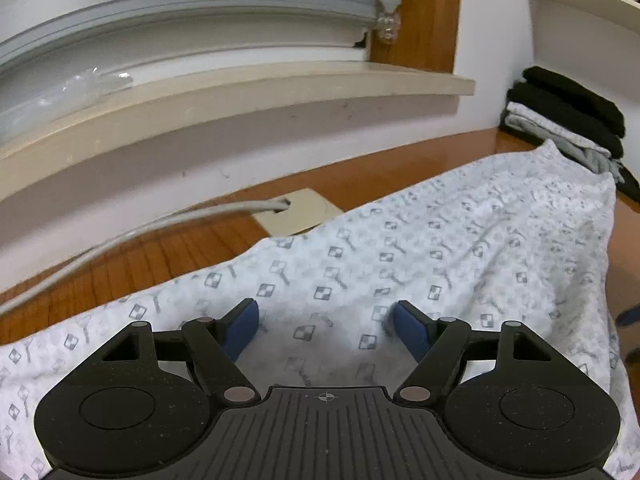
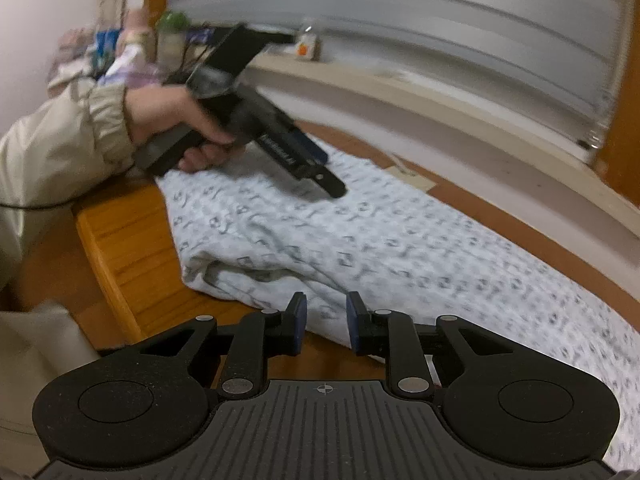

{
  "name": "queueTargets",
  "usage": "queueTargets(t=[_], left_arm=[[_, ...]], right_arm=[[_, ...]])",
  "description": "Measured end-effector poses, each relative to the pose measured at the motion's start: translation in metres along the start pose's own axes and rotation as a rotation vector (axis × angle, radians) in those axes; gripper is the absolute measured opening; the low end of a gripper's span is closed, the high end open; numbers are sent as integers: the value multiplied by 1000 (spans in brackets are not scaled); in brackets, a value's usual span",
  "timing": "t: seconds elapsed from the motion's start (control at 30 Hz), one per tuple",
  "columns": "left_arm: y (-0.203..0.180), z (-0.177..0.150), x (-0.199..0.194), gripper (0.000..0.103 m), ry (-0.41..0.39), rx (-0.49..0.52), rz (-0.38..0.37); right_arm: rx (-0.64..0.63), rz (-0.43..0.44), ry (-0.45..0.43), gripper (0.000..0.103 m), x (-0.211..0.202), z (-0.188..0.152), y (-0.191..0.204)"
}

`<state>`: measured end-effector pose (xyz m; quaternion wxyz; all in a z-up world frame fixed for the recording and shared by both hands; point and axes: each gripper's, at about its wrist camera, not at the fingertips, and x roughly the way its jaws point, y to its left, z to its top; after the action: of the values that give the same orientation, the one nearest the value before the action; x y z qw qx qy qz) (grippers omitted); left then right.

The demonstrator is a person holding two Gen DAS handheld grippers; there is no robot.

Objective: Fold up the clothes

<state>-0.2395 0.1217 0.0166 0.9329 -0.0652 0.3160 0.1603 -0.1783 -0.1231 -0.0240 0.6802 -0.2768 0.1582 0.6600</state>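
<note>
**A:** What does the left wrist view show?

**B:** The left hand-held gripper [image 1: 326,326] hangs over a white patterned garment [image 1: 440,248] with its blue pads [image 1: 242,330] spread wide apart. Nothing is pinched; the cloth lies flat beneath the gap. The garment stretches across the wooden surface [image 1: 120,264] toward a stack of folded clothes [image 1: 568,120] at the far right, dark pieces on top of a pale one. A grey cable [image 1: 160,220] runs into a beige plate [image 1: 296,212] set in the surface, below a window sill [image 1: 240,92].

**A:** And the right wrist view?

**B:** The right hand-held gripper [image 2: 326,320] has its jaws drawn close, with a narrow gap left. The garment's [image 2: 400,240] near folded edge sits just ahead of the pads [image 2: 299,320]; I cannot tell whether they touch it. The frame is blurred. Across the cloth, a hand [image 2: 176,120] in a beige sleeve [image 2: 68,140] holds the left hand-held gripper [image 2: 316,176] above the garment's far side.
</note>
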Motion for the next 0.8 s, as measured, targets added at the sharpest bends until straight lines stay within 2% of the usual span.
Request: queueTargets(t=[0.37, 0.4, 0.43, 0.47, 0.67, 0.8], left_arm=[[5, -2, -1, 78, -5, -36, 30], [6, -2, -1, 78, -6, -40, 30], [7, -1, -1, 78, -8, -44, 30], [8, -1, -1, 78, -10, -49, 31], [8, -1, -1, 78, -10, -46, 42], [9, -1, 0, 78, -5, -44, 39]], right_arm=[[-265, -54, 65, 23, 32, 22, 32], [-269, -56, 71, 21, 33, 23, 32], [-272, -57, 76, 6, 34, 24, 32], [-275, -59, 81, 2, 35, 25, 31], [-252, -19, 71, 1, -18, 38, 44], [-264, 25, 104, 1, -39, 33, 61]])
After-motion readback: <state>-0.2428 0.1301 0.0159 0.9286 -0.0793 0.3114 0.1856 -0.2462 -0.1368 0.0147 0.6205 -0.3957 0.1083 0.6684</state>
